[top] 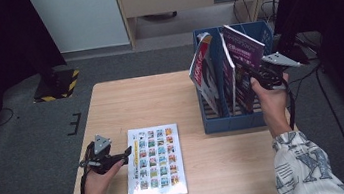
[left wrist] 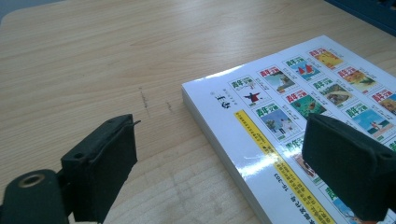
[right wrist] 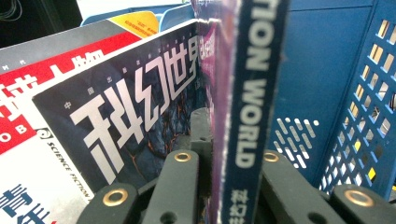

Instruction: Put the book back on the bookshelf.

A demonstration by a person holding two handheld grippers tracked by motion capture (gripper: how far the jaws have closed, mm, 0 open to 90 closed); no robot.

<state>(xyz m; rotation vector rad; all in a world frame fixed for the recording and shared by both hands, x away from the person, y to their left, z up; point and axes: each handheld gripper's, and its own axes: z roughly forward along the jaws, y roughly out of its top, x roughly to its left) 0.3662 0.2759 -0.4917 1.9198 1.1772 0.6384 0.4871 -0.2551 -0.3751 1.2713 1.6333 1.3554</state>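
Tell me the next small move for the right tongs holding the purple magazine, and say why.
Probably lower it straight down into the blue file box, then open. The right tongs are shut on the purple magazine, which stands tilted and rises above the two magazines beside it, so it looks not yet seated.

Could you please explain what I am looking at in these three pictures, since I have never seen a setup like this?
A person sits at a wooden table and holds a hand-operated gripper in each hand. The high view looks down from above; the other two views come from cameras riding on each gripper. The left gripper hovers with open jaws beside a magazine that lies flat on the table. The right gripper is shut on the spine of a purple magazine, which stands in a blue file box alongside other upright magazines. The right gripper view shows that spine clamped between the jaws.
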